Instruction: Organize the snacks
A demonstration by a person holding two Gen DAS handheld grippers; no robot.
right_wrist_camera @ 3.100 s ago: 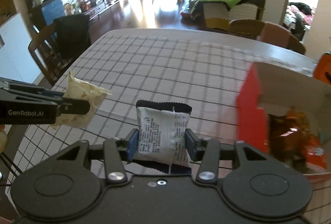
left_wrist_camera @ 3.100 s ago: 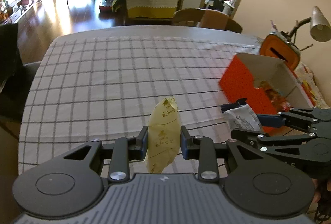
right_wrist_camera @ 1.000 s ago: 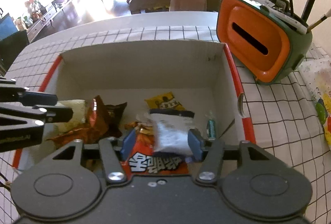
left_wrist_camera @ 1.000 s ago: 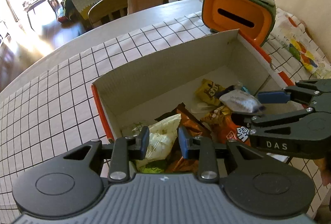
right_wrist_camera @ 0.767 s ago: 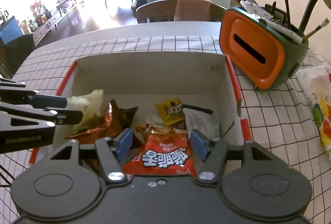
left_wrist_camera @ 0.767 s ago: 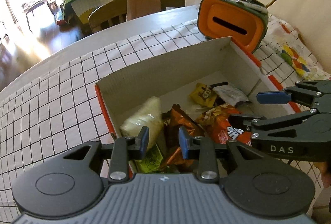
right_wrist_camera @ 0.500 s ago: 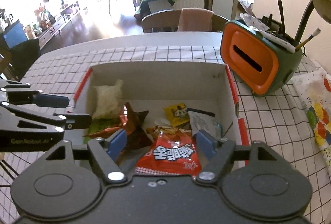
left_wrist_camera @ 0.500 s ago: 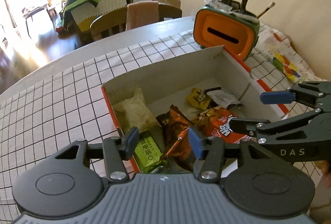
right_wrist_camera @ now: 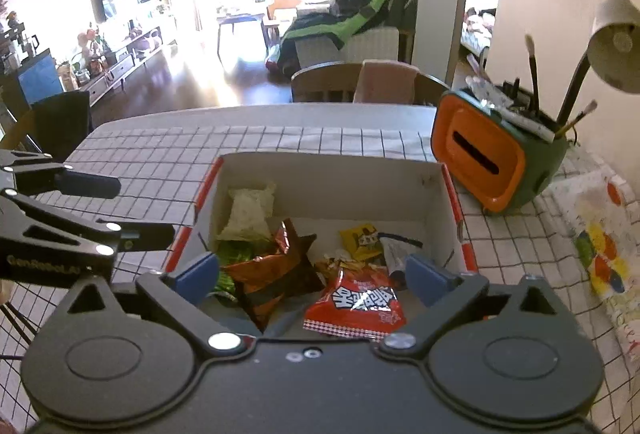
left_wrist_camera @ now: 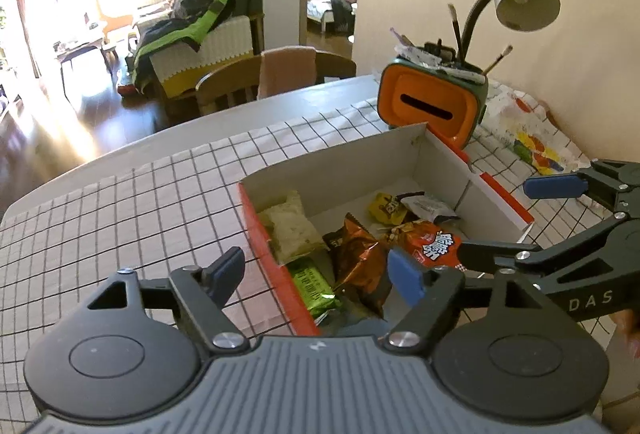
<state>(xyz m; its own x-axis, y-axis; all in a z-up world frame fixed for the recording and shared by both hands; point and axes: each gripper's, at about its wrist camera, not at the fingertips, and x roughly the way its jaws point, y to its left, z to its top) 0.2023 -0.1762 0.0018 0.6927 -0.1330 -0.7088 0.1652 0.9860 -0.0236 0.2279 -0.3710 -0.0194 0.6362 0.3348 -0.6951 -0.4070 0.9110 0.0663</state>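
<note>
Crinkly foil snack packets (right_wrist_camera: 354, 300) lie loose in the cardboard box (right_wrist_camera: 332, 189), light, soft, slippery, best pinched at sealed edges; left gripper (left_wrist_camera: 316, 272) and right gripper (right_wrist_camera: 314, 274) jaws opening, both empty.

Checked-cloth table (left_wrist_camera: 120, 201), open snack box (right_wrist_camera: 332, 173) (orange-sided), orange holder (right_wrist_camera: 480, 153) beside it, colourful sheet (right_wrist_camera: 600, 246)

An open cardboard box with orange outer walls (right_wrist_camera: 332, 169) sits on the grid-checked tablecloth (right_wrist_camera: 160, 149), toward its right side. In the box, a pale crinkled packet (right_wrist_camera: 248, 213) lies far left, a red noodle-snack packet (right_wrist_camera: 356, 304) near centre, a small yellow packet (right_wrist_camera: 360, 240) behind it. An orange-fronted green holder (right_wrist_camera: 492, 157) stands right of the box, a grey desk lamp (right_wrist_camera: 612, 45) over it
</note>
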